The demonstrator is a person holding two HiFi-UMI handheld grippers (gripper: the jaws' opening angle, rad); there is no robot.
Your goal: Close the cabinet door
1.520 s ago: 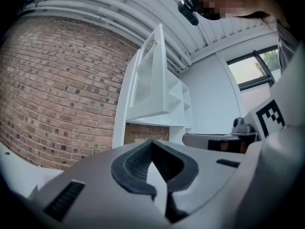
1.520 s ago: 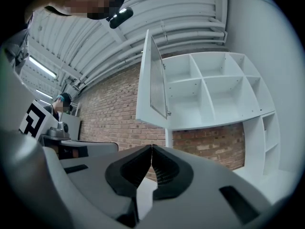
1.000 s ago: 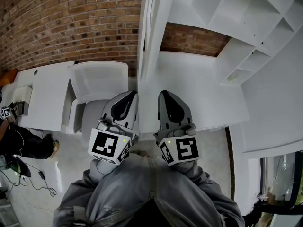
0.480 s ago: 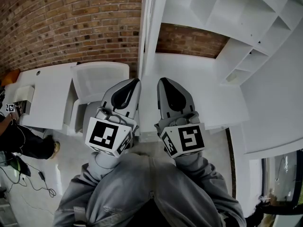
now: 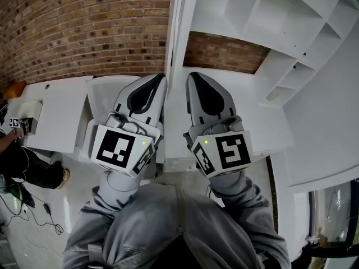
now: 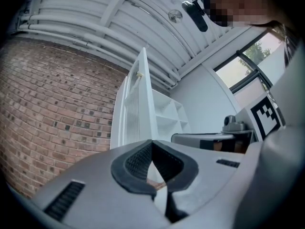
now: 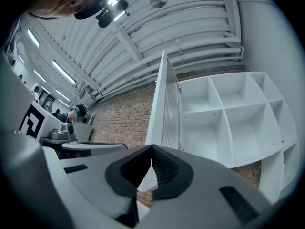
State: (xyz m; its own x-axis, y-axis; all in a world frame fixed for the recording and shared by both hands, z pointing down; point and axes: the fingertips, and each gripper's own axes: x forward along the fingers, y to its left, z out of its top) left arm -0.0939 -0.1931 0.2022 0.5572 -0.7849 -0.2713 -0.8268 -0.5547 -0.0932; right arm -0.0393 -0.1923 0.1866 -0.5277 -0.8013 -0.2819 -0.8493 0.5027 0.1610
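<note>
A red brick wall [image 5: 84,27] stands behind a tall white cabinet [image 5: 280,15] with bare shelves. The cabinet door [image 5: 175,32] stands wide open at twelve o'clock, and we see only its thin edge. We think it is big, stiff and swings easily, so a flat push on its wide side, far from the hinges, should work. Our left gripper [image 5: 161,78] and right gripper [image 5: 190,76] are both squeezed closed and hold nothing. We cannot spot a handle, and the grippers hide the door's bottom.

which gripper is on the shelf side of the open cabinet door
The right gripper: it is on the side of the cabinet door toward the shelves; the left gripper is toward the brick wall.
</note>
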